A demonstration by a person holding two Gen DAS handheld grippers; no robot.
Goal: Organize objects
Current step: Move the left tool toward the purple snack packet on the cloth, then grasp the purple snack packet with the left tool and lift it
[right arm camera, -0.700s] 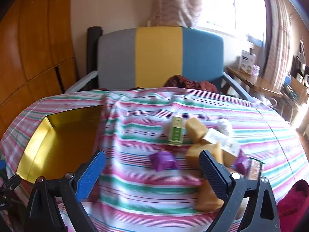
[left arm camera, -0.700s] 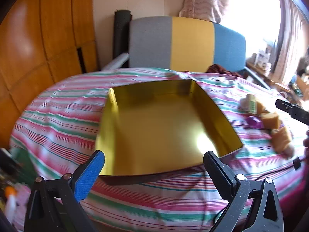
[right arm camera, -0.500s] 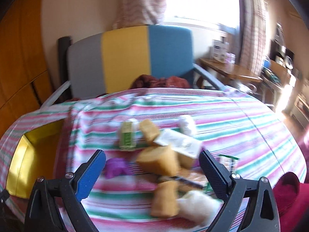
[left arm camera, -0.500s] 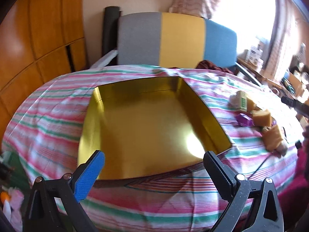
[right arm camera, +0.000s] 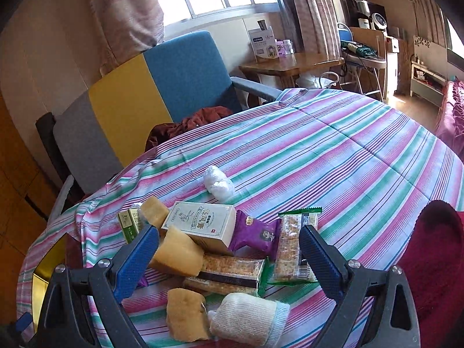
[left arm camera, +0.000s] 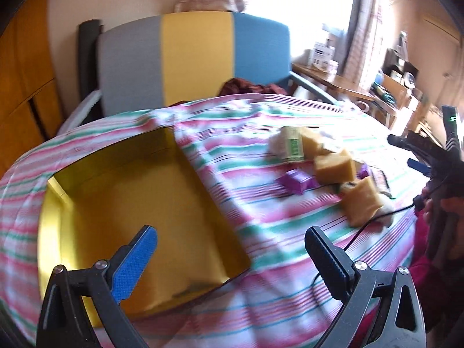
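An empty gold tin [left arm camera: 130, 203] lies on the striped tablecloth, its corner also in the right wrist view [right arm camera: 43, 272]. My left gripper [left arm camera: 232, 258] is open and empty above the tin's near right edge. My right gripper [right arm camera: 229, 258] is open and empty, hovering over a pile: a cream box [right arm camera: 203, 223], yellow sponge blocks [right arm camera: 177, 252], cracker packs [right arm camera: 293, 249], a purple packet [right arm camera: 255, 232], a white sock roll [right arm camera: 246, 319], a white wad [right arm camera: 217, 182]. The pile shows in the left wrist view too [left arm camera: 333, 168].
A grey, yellow and blue chair [right arm camera: 130, 104] stands behind the table with a dark red cloth [right arm camera: 191, 121] on its seat. A wooden side table [right arm camera: 290, 66] is at the back right. A black cable [left arm camera: 362, 229] runs across the cloth.
The left gripper has swung right, so the tin sits further left and the pile is nearer. The right gripper has moved in over the pile and turned right.
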